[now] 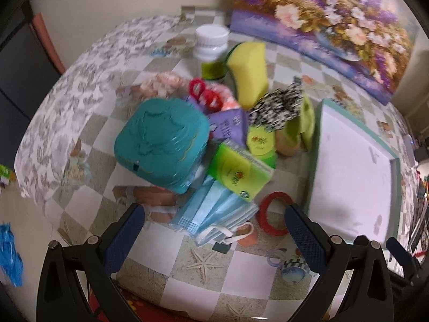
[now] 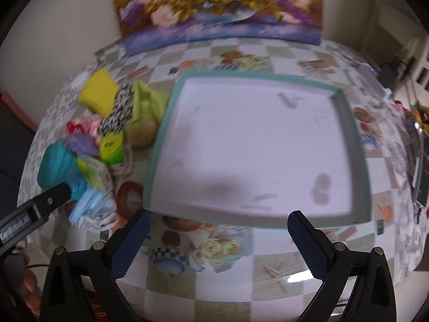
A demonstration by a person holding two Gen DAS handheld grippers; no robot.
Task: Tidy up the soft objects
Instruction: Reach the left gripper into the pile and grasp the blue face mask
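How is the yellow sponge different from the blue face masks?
The yellow sponge is thick, blocky and propped up on end; the blue face masks are thin, pleated and lie flat in a stack. The masks have white ear loops; the sponge has none. Both are soft and sit outside the tray.

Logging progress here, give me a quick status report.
Left gripper open, right gripper open, both empty. Tray empty; soft pile beside it, face masks nearest. Red ring close by.

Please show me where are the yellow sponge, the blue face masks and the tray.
yellow sponge (image 1: 249, 72), left wrist view, its broad yellow face.
blue face masks (image 1: 214, 209), left wrist view, the pleated middle.
tray (image 2: 166, 123), right wrist view, its teal left rim.
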